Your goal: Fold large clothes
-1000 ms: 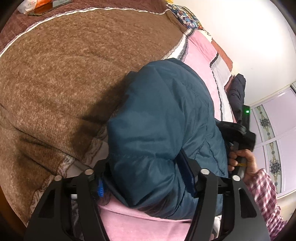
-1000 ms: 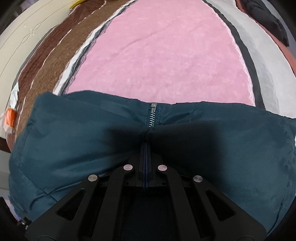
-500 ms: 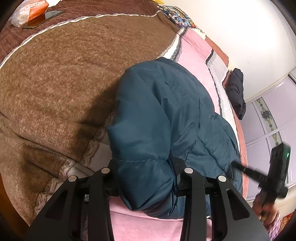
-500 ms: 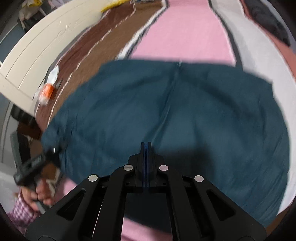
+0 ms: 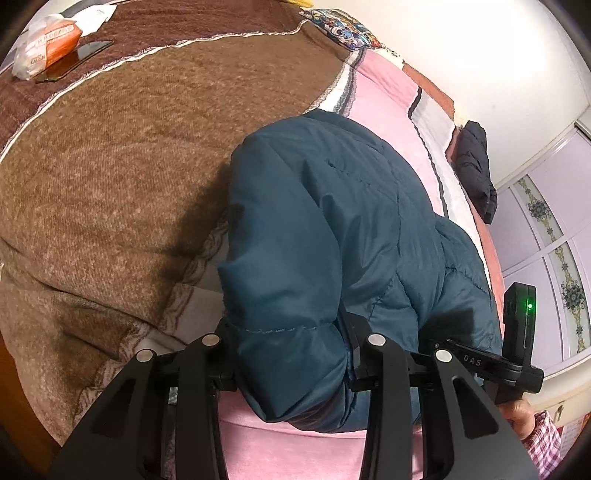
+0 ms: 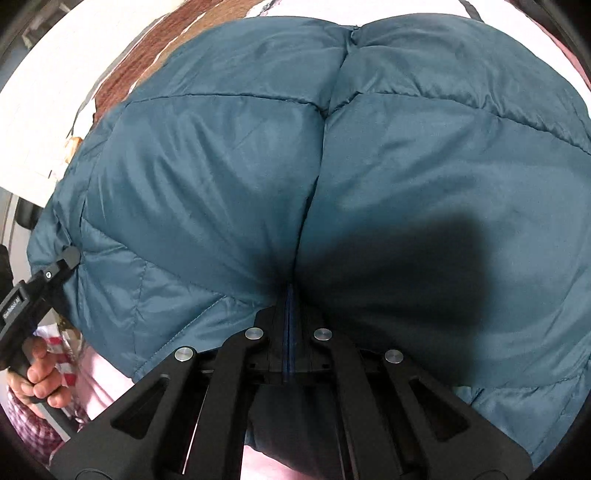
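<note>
A puffy teal down jacket (image 5: 332, 236) lies bunched on the bed's pink blanket (image 5: 384, 88). My left gripper (image 5: 291, 339) has its fingers on both sides of the jacket's thick near corner and grips it. In the right wrist view the jacket (image 6: 229, 177) fills the frame, its zipper seam running up the middle. My right gripper (image 6: 290, 325) is shut tight on the jacket's edge at that seam. The right gripper (image 5: 517, 354) also shows in the left wrist view at the jacket's right side, and the left gripper (image 6: 68, 258) shows in the right wrist view at the jacket's left edge.
A brown blanket (image 5: 110, 155) covers the bed's left part. A phone (image 5: 74, 61) and an orange and white packet (image 5: 44, 42) lie at the far left. A dark garment (image 5: 476, 166) lies at the bed's far right, near a lilac wardrobe (image 5: 554, 206). A patterned pillow (image 5: 343, 27) lies at the back.
My left gripper's fingers have closed in on the jacket corner. My right gripper has lifted and moved over the jacket, which now fills its view, hiding the pink blanket.
</note>
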The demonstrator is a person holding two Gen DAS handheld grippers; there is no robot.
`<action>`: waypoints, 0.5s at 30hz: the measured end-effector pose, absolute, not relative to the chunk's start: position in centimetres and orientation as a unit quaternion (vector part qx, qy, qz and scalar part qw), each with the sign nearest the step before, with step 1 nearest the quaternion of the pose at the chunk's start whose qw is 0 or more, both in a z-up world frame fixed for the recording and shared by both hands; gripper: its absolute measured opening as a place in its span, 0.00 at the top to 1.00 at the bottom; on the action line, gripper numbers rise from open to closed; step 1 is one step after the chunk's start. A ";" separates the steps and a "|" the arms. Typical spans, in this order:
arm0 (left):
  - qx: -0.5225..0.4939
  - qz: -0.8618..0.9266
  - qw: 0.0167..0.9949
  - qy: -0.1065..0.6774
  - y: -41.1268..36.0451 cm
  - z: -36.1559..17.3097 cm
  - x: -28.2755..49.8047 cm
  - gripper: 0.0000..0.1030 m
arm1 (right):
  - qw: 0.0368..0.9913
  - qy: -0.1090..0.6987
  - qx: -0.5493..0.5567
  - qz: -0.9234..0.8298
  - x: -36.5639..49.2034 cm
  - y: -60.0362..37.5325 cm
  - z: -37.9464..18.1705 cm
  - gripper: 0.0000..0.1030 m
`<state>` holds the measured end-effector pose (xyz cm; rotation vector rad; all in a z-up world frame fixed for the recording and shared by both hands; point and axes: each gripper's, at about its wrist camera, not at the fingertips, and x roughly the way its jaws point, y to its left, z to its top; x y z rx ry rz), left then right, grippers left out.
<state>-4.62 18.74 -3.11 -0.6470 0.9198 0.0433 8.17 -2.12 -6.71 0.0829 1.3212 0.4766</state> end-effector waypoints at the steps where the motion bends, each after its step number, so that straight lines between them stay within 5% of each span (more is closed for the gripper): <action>1: -0.302 0.022 0.847 0.436 18.7 -3.0 -4.6 0.64 | 0.762 0.608 0.041 0.218 8.2 -2.1 -6.7 1.00; 15: -0.279 0.042 0.854 0.437 18.2 -2.3 -4.5 0.66 | 0.753 0.600 0.044 0.267 1.2 -3.5 -1.6 0.96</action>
